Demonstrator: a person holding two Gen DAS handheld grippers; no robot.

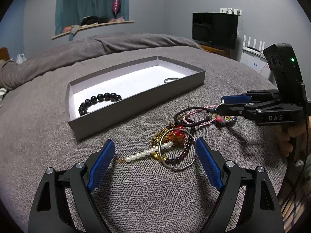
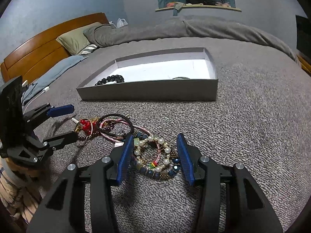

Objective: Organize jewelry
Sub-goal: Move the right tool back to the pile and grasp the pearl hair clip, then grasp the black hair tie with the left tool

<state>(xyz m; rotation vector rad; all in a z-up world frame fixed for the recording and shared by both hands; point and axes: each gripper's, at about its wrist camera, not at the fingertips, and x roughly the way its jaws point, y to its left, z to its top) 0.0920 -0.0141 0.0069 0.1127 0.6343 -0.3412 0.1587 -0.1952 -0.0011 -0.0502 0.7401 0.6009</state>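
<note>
Two claws frame the tangle on the grey knit bedspread (image 2: 243, 116): your right gripper (image 2: 154, 155) straddles the pearl-and-blue-bead bracelet (image 2: 155, 155), half spread and not yet pinching; your left gripper (image 1: 155, 161) gapes wide before the thin silver wire bangle (image 1: 176, 151). These are probably light, limp and snag-prone, so pinch one strand. Beyond lies the shallow grey cardboard box (image 2: 147, 92) holding a black bead bracelet (image 1: 97, 102).

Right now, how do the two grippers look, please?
Both the left gripper and the right gripper are black plastic with blue textured pads and silver bolts. The right one carries "DAS" lettering, a green light and a thin black cable.
</note>
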